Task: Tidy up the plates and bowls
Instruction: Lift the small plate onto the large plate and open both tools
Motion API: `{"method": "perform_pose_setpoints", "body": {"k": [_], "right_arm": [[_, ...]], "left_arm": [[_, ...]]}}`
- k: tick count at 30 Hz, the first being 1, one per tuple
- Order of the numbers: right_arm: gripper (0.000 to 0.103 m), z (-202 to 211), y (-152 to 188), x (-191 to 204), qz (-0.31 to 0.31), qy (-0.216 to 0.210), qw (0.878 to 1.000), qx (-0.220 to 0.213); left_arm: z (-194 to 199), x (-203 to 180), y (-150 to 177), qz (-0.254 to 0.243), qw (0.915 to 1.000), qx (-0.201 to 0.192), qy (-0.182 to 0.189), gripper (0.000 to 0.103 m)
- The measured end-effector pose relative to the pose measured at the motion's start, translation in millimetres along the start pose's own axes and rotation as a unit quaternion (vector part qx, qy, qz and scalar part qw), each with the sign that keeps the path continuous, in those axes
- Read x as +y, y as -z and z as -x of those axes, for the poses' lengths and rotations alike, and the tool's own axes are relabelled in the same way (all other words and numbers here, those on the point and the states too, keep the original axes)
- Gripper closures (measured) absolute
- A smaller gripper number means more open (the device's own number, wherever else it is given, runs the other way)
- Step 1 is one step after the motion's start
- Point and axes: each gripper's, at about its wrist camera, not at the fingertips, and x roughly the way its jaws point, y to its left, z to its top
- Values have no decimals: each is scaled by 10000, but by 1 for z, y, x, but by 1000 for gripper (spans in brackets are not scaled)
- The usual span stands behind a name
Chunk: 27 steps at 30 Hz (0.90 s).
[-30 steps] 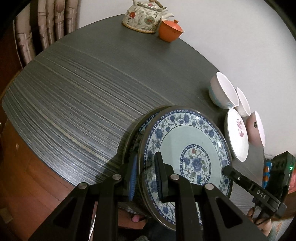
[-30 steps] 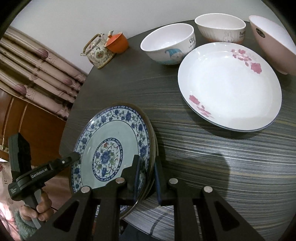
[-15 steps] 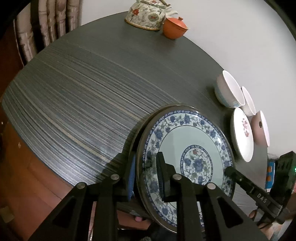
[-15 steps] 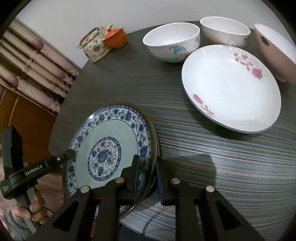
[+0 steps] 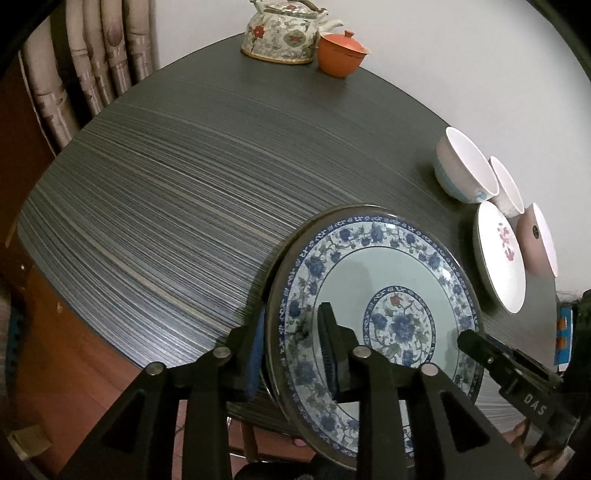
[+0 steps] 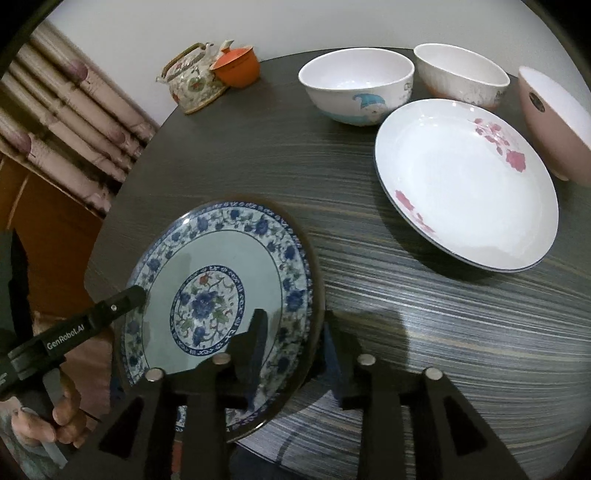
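Note:
A blue floral plate [image 5: 384, 291] [image 6: 221, 280] is held at the near edge of the dark round table [image 5: 184, 177], tilted off the top. My left gripper [image 5: 291, 343] is shut on its left rim. My right gripper [image 6: 295, 336] is shut on its right rim. A white plate with pink flowers [image 6: 465, 184] [image 5: 498, 254] lies to the right. Behind it stand a white bowl with a blue figure [image 6: 354, 88] [image 5: 461, 170], a second white bowl [image 6: 461, 74] and a pink bowl [image 6: 550, 122] [image 5: 539, 240].
A floral teapot [image 5: 280, 33] [image 6: 192, 81] and an orange lidded cup [image 5: 340, 51] [image 6: 236, 64] stand at the far edge of the table. A curtain [image 5: 92, 62] hangs at the left. The wall lies behind the table.
The blue floral plate and both grippers have shifted a little farther over the table toward the bowls. Both grips hold as before.

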Motion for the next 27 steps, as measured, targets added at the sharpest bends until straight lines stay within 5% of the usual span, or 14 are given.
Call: {"method": "perform_pose_setpoints", "body": {"k": [3,11,18,27], "right_arm": [[69,0,0,6,184,120,9998,5],[67,-7,-4,10,260,144,9995,89],[66,-2,-3,5,254,75,9996,-32],[66,31,9,-12,468,215,9959,-741]], "left_arm": [[1,-7,2,-241,9992,-94,-305,75],[3,-13,1,-432,9986,-177,-256,72],[11,-10,0,-389,9974,-452,-405,52],[21,-18,3,-555,9914,-907,-762,33]]}}
